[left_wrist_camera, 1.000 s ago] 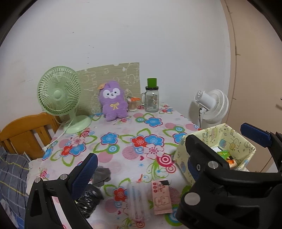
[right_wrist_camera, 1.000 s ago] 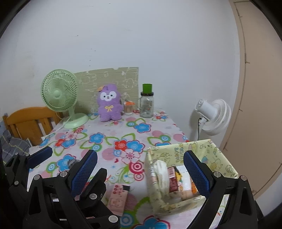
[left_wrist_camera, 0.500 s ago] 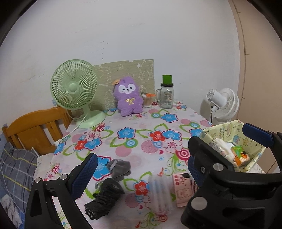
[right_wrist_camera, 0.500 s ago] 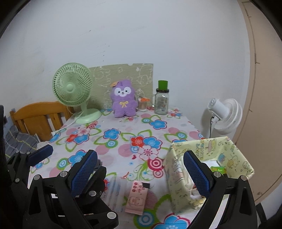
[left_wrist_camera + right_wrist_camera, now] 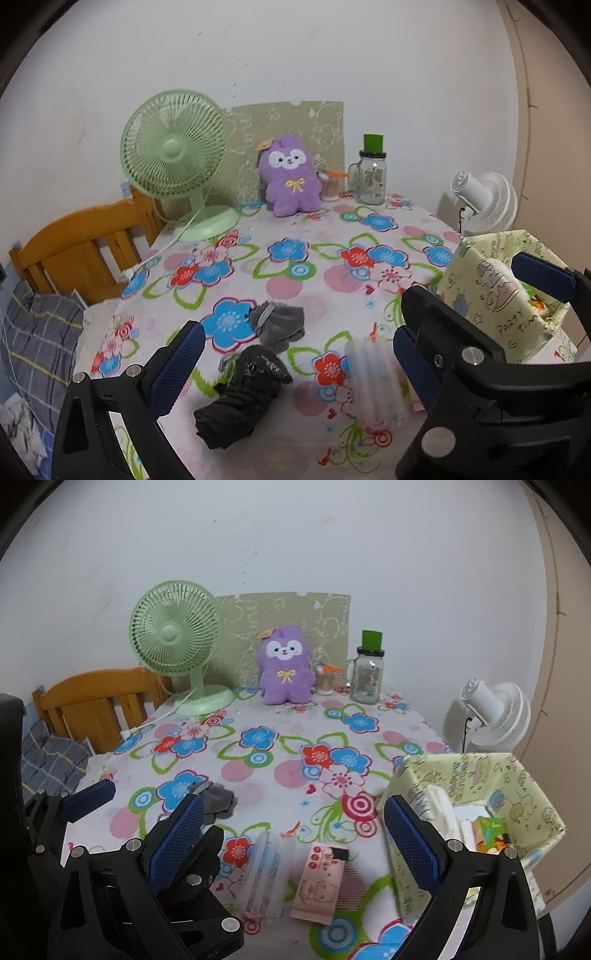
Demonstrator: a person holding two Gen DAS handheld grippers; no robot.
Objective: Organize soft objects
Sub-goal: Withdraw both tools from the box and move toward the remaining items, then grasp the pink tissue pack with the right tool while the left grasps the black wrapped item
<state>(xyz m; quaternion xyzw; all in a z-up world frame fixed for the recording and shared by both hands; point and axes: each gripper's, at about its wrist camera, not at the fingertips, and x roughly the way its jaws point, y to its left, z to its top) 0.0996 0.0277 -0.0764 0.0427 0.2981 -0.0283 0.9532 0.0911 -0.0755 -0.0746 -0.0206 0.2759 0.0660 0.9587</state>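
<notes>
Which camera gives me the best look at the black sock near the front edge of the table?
The left wrist view: the whole black sock lies in the open between the open fingers of the left gripper. In the right wrist view it is hidden behind the gripper hardware.

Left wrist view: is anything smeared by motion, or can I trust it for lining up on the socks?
Left wrist view: the clear packet near the right gripper's finger is motion-smeared, but the black sock and grey sock read sharp enough. Right wrist view: the same packet is clearer; fisheye bends the table edge in both.
</notes>
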